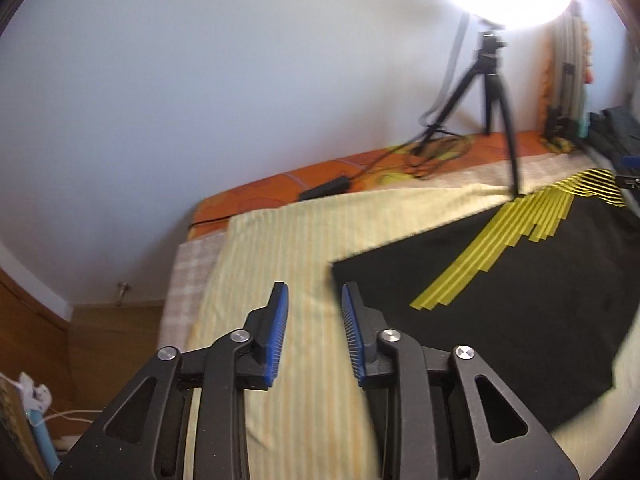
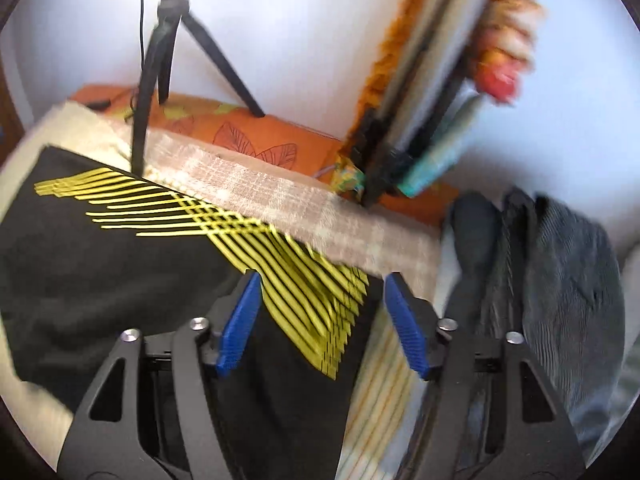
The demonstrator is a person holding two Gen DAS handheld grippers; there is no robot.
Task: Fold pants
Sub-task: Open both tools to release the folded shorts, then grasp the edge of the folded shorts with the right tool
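Note:
Black pants (image 1: pixel 520 288) with yellow stripes lie flat on a bed with a pale striped sheet (image 1: pixel 280 248). In the left wrist view my left gripper (image 1: pixel 314 296) hangs above the sheet just off the pants' near left corner, jaws apart with nothing between the blue pads. In the right wrist view the same pants (image 2: pixel 120 264) spread left and under my right gripper (image 2: pixel 320 284). Its jaws stand wide over the striped end of the garment, and the pads do not press on the cloth.
A black tripod (image 1: pixel 492 92) with a bright ring light stands on the orange bedcover (image 1: pixel 360 168) by the white wall, cables trailing. Folded dark and grey garments (image 2: pixel 560 260) are piled at the right. Boards and an orange fringed item (image 2: pixel 440 80) lean on the wall.

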